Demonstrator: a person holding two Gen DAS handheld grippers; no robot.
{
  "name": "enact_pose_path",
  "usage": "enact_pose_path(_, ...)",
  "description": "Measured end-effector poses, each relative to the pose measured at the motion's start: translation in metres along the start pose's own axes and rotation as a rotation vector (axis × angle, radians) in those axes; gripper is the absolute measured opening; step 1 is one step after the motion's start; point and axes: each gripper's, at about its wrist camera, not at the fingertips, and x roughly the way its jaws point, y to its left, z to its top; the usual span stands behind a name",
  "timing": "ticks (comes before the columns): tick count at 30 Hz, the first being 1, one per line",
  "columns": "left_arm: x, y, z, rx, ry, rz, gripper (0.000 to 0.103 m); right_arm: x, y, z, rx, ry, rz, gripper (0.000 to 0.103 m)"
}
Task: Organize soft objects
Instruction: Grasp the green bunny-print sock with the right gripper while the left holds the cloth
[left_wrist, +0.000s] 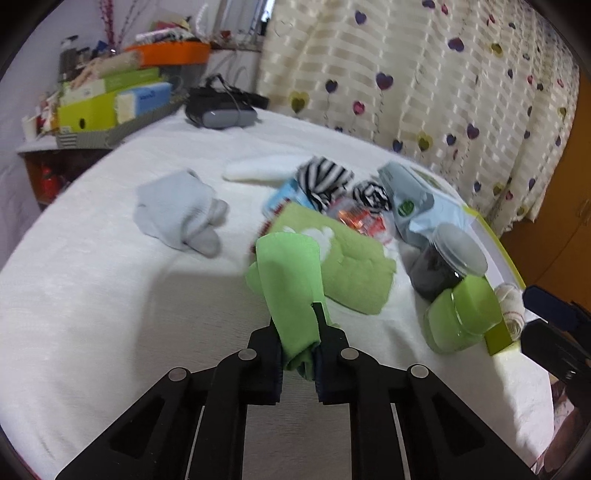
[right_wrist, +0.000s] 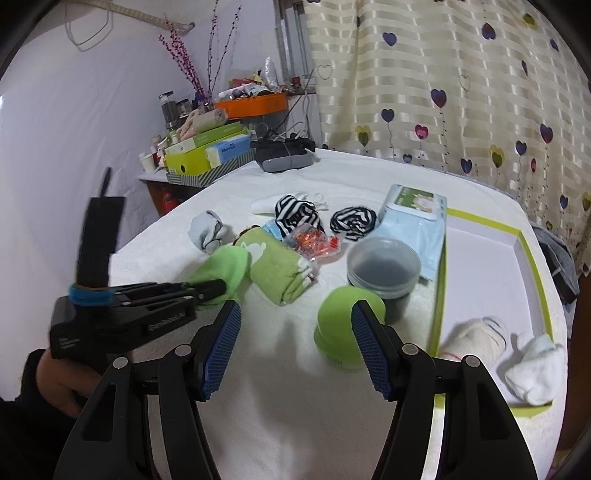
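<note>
My left gripper (left_wrist: 297, 332) is shut on a bright green sock (left_wrist: 288, 280), which hangs from its pads just above the white bedspread (left_wrist: 110, 295). The right wrist view shows the same grip, left gripper (right_wrist: 218, 286) on sock (right_wrist: 225, 266). My right gripper (right_wrist: 295, 309) stands open over the cloth, its right finger in front of a green jar (right_wrist: 336, 328). A folded green towel (left_wrist: 351, 266), pale blue socks (left_wrist: 184, 214), a white sock (left_wrist: 258, 170) and striped socks (left_wrist: 325, 181) lie beyond. A lime-rimmed box (right_wrist: 532, 258) holds a cream sock (right_wrist: 476, 339) and a white sock (right_wrist: 535, 369).
A dark jar with a grey lid (right_wrist: 384, 266), a wipes pack (right_wrist: 413, 218) and a crinkly orange packet (right_wrist: 314, 243) lie among the socks. A grey headset (right_wrist: 284, 158) sits at the far edge. A cluttered side table (right_wrist: 207, 155) stands far left; a heart-print curtain (right_wrist: 443, 92) hangs behind.
</note>
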Motion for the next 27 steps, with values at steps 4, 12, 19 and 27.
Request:
enact_pose_path(4, -0.011, 0.012, 0.003, -0.016, -0.033, 0.026, 0.012, 0.012, 0.008, 0.008, -0.040, 0.013, -0.001, 0.063)
enact_pose_path(12, -0.025, 0.039, 0.007, -0.059, -0.070, 0.059, 0.012, 0.054, 0.030, 0.024, -0.155, 0.081, -0.013, 0.063)
enact_pose_path(19, -0.030, 0.063, 0.009, -0.100, -0.083, 0.066, 0.012, 0.090, 0.051, 0.039, -0.266, 0.155, -0.027, 0.063)
enact_pose_path(27, -0.034, 0.078, 0.009, -0.119, -0.092, 0.059, 0.012, 0.139, 0.057, 0.056, -0.380, 0.313, -0.047, 0.063)
